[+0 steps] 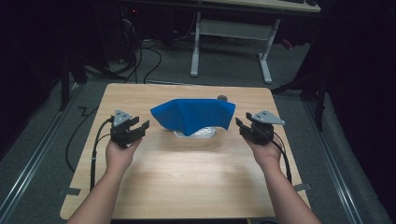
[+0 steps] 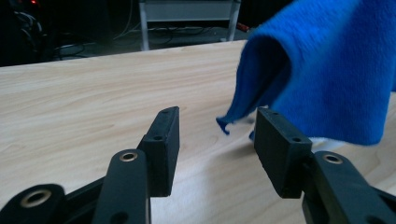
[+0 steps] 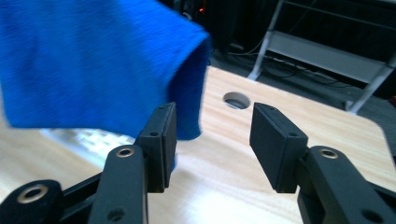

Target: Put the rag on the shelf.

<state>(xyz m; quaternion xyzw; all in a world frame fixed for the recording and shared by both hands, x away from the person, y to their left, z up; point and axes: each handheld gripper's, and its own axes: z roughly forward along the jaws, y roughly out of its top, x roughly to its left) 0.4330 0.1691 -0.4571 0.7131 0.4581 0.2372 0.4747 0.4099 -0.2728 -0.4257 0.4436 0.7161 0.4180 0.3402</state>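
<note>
Both forearms come in from the near edge of the wooden table (image 1: 187, 172), angled slightly outward, each hand wrapped around the body of its tool with the wrist roughly level. The left gripper (image 1: 141, 126) sits to the left of the blue cloth (image 1: 194, 114), its jaws aimed inward and a little away from the person, toward the cloth's left end. The right gripper (image 1: 241, 126) mirrors it on the other side, jaws turned inward toward the cloth's right end.

The left gripper's jaws stand well apart with only bare tabletop between them; in the left gripper view the cloth's hanging corner lies just beyond the right-hand jaw, not touching either pad. The right gripper's jaws are likewise spread wide and hold nothing; in the right gripper view the cloth's edge hangs just behind the left-hand jaw, and whether it brushes that jaw is hard to tell.

The cloth is draped in the middle of the table over a pale object (image 1: 196, 133), possibly a white dish or basket, that peeks out under its near edge. Its long axis runs left to right across the table, the ends drooping and the centre humped up. A round hole (image 3: 236, 100) in the tabletop sits beyond the cloth's right end.
</note>
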